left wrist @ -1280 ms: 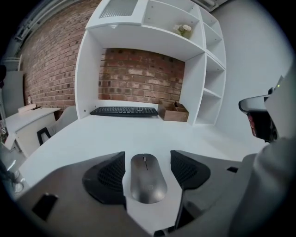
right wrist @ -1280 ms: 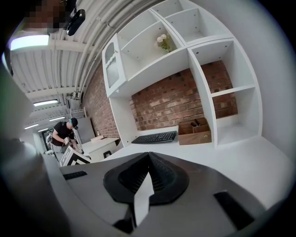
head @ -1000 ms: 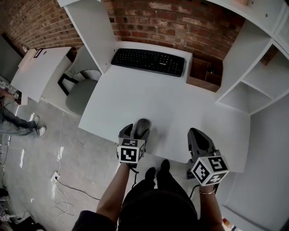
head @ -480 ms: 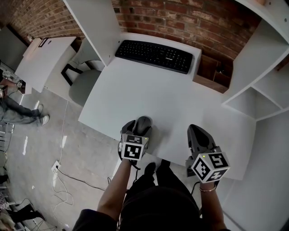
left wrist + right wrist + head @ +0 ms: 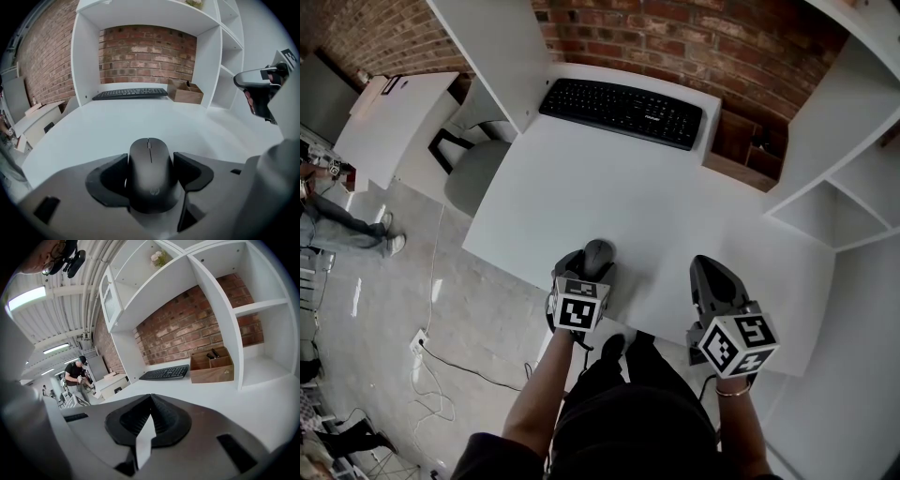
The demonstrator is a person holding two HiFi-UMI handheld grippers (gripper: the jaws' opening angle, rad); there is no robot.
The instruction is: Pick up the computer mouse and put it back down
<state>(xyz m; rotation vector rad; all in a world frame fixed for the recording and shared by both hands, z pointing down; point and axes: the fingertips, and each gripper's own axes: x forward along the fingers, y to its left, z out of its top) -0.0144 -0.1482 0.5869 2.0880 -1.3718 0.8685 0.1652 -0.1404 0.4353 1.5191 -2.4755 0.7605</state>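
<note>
Your left gripper (image 5: 584, 274) has its fingers (image 5: 190, 171) pressed on both sides of the computer mouse (image 5: 150, 168), which lies well short of the keyboard (image 5: 623, 112) with its long axis pointing towards it. Whether it touches the desk (image 5: 675, 206) is unclear. Your right gripper (image 5: 712, 281) has its fingers closed on nothing.

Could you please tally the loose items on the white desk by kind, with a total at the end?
Black computer keyboard: 1
Dark grey computer mouse: 1 (gripped between the jaws of the left tool)
Brown wooden organiser box: 1
Total: 3
</note>
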